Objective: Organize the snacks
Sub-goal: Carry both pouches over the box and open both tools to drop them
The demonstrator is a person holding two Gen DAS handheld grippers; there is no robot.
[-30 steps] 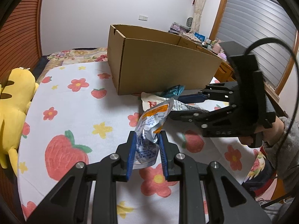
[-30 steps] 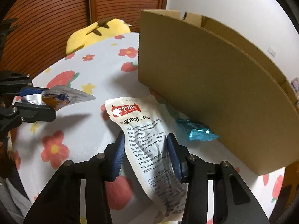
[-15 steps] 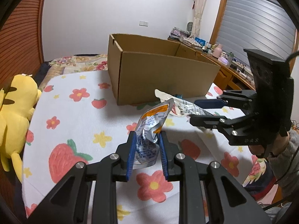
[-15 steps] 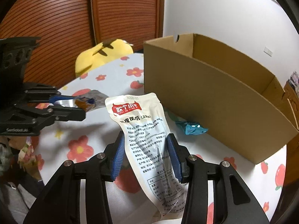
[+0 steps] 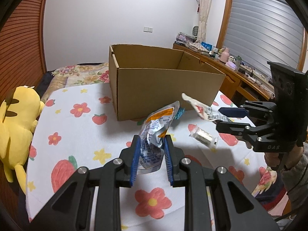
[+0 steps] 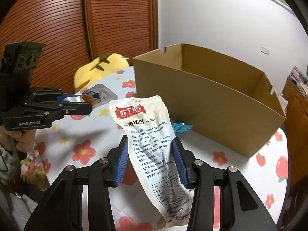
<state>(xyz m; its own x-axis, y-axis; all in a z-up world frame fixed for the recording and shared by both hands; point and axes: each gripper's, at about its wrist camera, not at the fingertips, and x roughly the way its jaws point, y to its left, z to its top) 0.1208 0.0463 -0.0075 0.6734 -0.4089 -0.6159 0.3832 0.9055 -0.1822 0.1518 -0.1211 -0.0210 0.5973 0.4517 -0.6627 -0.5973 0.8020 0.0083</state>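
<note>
My left gripper (image 5: 151,143) is shut on a crumpled silver and orange snack pouch (image 5: 156,127), held above the flowered tablecloth. My right gripper (image 6: 150,144) is shut on a white snack bag (image 6: 148,134) with a red label and black print, lifted off the table. Each gripper shows in the other's view: the right one (image 5: 223,118) with the white bag (image 5: 200,108) at the right, the left one (image 6: 84,105) with the silver pouch (image 6: 98,96) at the left. An open cardboard box (image 5: 163,84) stands behind both. A small teal packet (image 6: 181,127) lies by the box's front wall.
A small clear-wrapped snack (image 5: 203,136) lies on the tablecloth (image 5: 77,134) between the grippers. A yellow plush toy (image 5: 15,119) rests at the table's left edge. A wooden desk (image 5: 231,69) with clutter runs along the right wall. A person's hand (image 5: 277,157) grips the right handle.
The right gripper has lifted the white bag off the table and risen toward the box's height. The clear-wrapped snack, hidden before, now shows. The left gripper holds its pouch slightly higher.
</note>
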